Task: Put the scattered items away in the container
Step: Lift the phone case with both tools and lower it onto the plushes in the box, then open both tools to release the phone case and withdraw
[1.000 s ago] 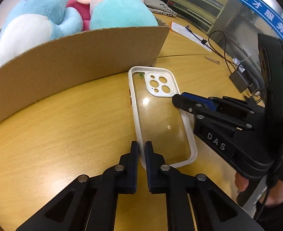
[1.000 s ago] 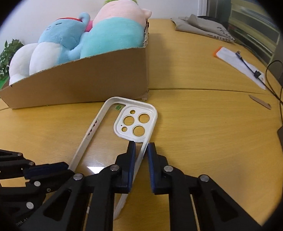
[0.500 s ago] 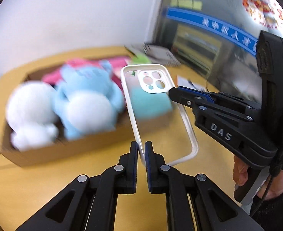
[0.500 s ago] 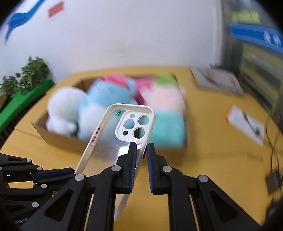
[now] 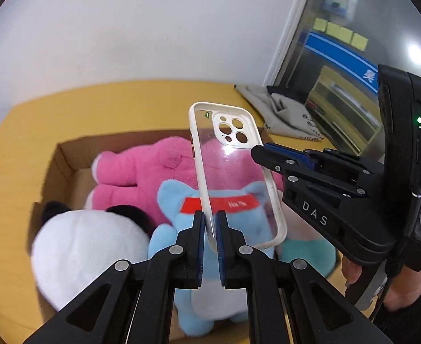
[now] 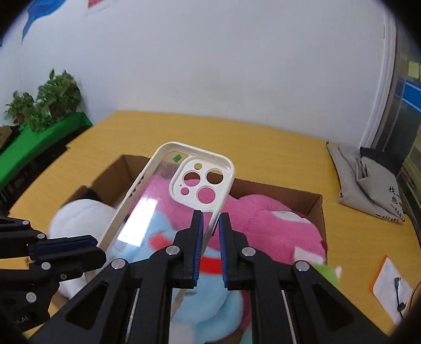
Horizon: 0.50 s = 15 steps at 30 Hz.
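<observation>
Phone case [image 5: 236,177], clear-backed with a white rim, is held in the air above the open cardboard box [image 5: 67,154], clear of the table [image 5: 24,132] and not touching the toys beneath it.

Grip, left gripper [image 5: 209,226]: jaws pressed together on the bottom edge of the case, pinching the rim and a little of the clear back.

Grip, right gripper [image 6: 210,223]: jaws closed on the long side rim just below the camera cut-out. In the left wrist view this gripper comes in from the right and its tips meet the case edge at the same place.

Box contents: a pink plush [image 5: 141,169], a blue plush [image 5: 178,197] with a red band, and a white plush [image 5: 87,246] with black ears. They fill most of the floor, so the case would likely land on soft toys rather than cardboard.

Handling, as a judgement: the case looks light and thin; the rim is probably flexible, the clear panel stiffer and smooth. The panel is glossy and could slip under the pads, so the rim is the better hold, as now taken. Two opposed holds may twist or bow the frame if the hands diverge. Breakage risk seems low over a padded landing.

Reservation: fisheye distortion makes the height of the case above the toys uncertain.
</observation>
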{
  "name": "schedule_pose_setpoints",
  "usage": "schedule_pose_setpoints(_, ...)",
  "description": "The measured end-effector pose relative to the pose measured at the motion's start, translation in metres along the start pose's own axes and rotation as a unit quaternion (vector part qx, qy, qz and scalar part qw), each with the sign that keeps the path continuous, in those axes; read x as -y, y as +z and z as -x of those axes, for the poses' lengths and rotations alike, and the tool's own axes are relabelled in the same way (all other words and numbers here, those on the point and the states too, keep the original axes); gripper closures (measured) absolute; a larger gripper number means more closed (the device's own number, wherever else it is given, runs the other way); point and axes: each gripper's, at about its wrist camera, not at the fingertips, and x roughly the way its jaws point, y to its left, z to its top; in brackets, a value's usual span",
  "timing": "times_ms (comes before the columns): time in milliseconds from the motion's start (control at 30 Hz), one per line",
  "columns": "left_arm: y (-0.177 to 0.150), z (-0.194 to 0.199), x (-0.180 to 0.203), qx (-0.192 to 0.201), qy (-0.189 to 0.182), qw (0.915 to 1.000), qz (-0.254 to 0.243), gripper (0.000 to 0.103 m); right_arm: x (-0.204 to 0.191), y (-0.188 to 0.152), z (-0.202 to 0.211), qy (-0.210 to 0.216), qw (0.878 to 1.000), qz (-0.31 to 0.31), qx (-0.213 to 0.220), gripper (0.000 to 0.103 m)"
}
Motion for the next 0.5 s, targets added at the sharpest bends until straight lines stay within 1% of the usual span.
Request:
schedule_pose_setpoints(67, 0.004, -0.027, -0.005, -0.020, 0.001, 0.9998, 0.004, 0.095, 0.012, -0.003, -0.032, -0.005, 1.000, -0.004, -0.029, 0.093)
schedule_pose_setpoints(100, 0.004, -0.032, -0.004, -0.020, 0.003, 0.9998, 0.006, 0.095, 0.015, -0.005, -0.044, -0.008, 0.999, -0.006, -0.041, 0.093)
schedule_pose_setpoints(167, 0.007, -0.033, -0.002, -0.008, -0.001, 0.9999, 0.007, 0.092, 0.021, -0.014, -0.062, -0.016, 0.998, -0.003, -0.063, 0.093)
schedule_pose_setpoints(200, 0.009, -0.030, -0.001, -0.004, -0.003, 1.0000, 0.006, 0.091, 0.021, -0.017, -0.066, -0.017, 0.998, 0.000, -0.067, 0.093)
schedule_pose_setpoints(267, 0.010, -0.024, 0.003, 0.000, 0.005, 1.0000, -0.001, 0.090, 0.019, -0.020, -0.065, -0.014, 0.998, 0.004, -0.069, 0.093)
schedule_pose_setpoints(300, 0.008, -0.020, 0.005, 0.004, 0.014, 0.9999, -0.004, 0.087, 0.019, -0.021, -0.062, -0.012, 0.998, 0.004, -0.065, 0.090)
schedule_pose_setpoints(333, 0.006, -0.014, 0.006, 0.010, 0.026, 0.9996, -0.008, 0.079, 0.017, -0.021, -0.055, -0.013, 0.998, 0.003, -0.059, 0.086)
schedule_pose_setpoints(367, 0.003, -0.008, 0.008, 0.015, 0.034, 0.9993, -0.010, 0.067, 0.016, -0.021, -0.046, -0.015, 0.999, 0.003, -0.052, 0.072)
schedule_pose_setpoints(400, -0.002, 0.001, 0.009, 0.023, 0.041, 0.9988, -0.012, 0.059, 0.015, -0.022, -0.036, -0.016, 0.999, 0.003, -0.042, 0.054)
schedule_pose_setpoints(433, -0.008, 0.011, 0.009, 0.031, 0.045, 0.9984, -0.014, 0.046, 0.014, -0.024, -0.022, -0.019, 0.999, 0.001, -0.028, 0.045)
schedule_pose_setpoints(467, -0.013, 0.019, 0.009, 0.037, 0.049, 0.9980, -0.015, 0.037, 0.014, -0.026, -0.008, -0.022, 1.000, -0.001, -0.016, 0.033)
schedule_pose_setpoints(500, -0.021, 0.030, 0.010, 0.044, 0.055, 0.9974, -0.017, 0.034, 0.013, -0.029, 0.005, -0.024, 1.000, -0.002, -0.005, 0.026)
